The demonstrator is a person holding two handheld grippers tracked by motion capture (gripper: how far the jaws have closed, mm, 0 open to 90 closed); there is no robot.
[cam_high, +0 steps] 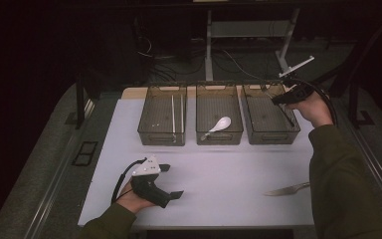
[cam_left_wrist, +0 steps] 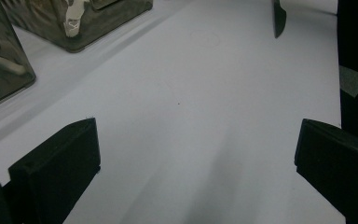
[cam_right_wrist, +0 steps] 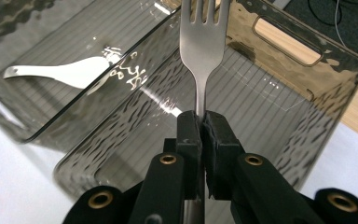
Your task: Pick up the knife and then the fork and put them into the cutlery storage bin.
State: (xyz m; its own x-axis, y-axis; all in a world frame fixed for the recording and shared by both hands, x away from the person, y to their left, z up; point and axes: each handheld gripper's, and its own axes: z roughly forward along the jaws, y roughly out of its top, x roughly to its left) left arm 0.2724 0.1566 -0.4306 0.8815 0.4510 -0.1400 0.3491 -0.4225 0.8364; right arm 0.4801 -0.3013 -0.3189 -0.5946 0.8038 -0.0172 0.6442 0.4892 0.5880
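So the fork (cam_right_wrist: 202,46) is what we're handling here. It's pinched by its handle between the jaws of our right hand-held gripper (cam_right_wrist: 200,122), clamped tight, tines pointing away from us. In the right gripper view it sits over the open top of the right bin (cam_right_wrist: 307,107), a smoky see-through plastic one with a cut-out handle in its far wall. From the high view we see that gripper (cam_high: 281,98) up at the back right of the tabletop (cam_high: 219,169), above the same bin (cam_high: 270,135); the fork there is too thin and dark for us to tell how deep it reaches.

Right next door, the middle bin (cam_high: 219,137) has a white spoon (cam_high: 217,126) lying in it, and the spoon (cam_right_wrist: 70,72) shows through the clear wall in the right gripper view too. The left bin (cam_high: 162,135) holds a pair of pale chopsticks (cam_high: 173,113) lying lengthwise. The three bins stand in a row along the far side of the tabletop, just beside each other.

Our left hand-held gripper (cam_high: 171,180) rests near the front left edge of the tabletop, well apart from the bins. Its jaws stand wide open with nothing between them; in the left gripper view (cam_left_wrist: 196,154) it's just bare white surface there.

A knife (cam_high: 287,189) lies flat near the front right edge, beside our right sleeve (cam_high: 343,184).
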